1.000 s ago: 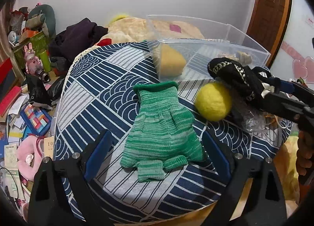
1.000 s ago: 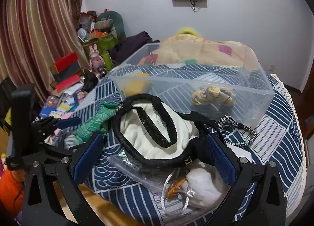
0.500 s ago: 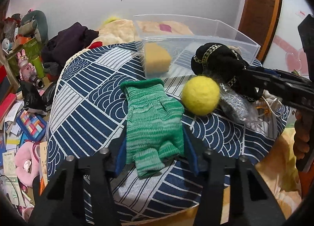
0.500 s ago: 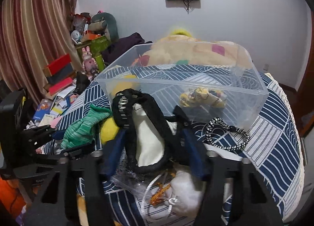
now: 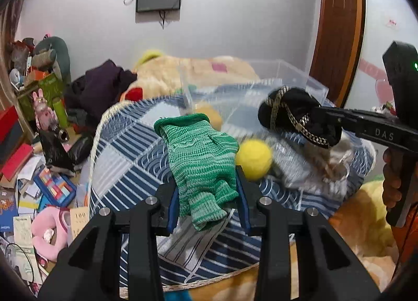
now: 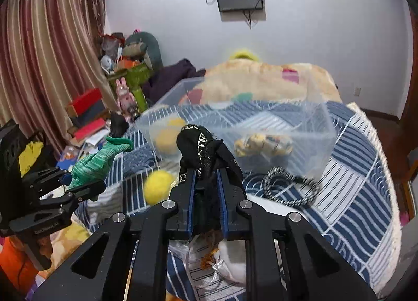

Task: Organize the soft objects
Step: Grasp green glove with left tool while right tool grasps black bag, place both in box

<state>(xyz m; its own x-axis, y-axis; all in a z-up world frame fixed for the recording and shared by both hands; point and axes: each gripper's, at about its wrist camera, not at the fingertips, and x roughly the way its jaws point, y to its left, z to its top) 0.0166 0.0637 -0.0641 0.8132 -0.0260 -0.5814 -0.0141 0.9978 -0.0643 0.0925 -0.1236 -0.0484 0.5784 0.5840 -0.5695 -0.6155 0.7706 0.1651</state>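
Note:
My left gripper [image 5: 207,196] is shut on a green knitted glove [image 5: 201,159] and holds it lifted above the blue patterned cloth; it also shows in the right wrist view [image 6: 96,162]. My right gripper [image 6: 205,183] is shut on a black fabric item with a braided trim [image 6: 198,146], raised in front of the clear plastic bin [image 6: 324,128]. The same black item [image 5: 295,115] shows at the right of the left wrist view. A yellow felt ball [image 5: 254,159] lies on the cloth between the two grippers. The bin holds a yellow soft object [image 6: 164,138] and a patterned bundle [image 6: 263,144].
A black-and-white braided cord [image 6: 290,186] and a white drawstring pouch [image 6: 230,264] lie on the cloth near the right gripper. A clear plastic bag [image 5: 313,167] sits by the ball. A cream plush blanket [image 6: 261,84] lies behind the bin. Clutter covers the floor [image 5: 31,191] at left.
Both grippers have closed further and lifted: the green glove and the black item are now off the cloth. The views have tilted up.

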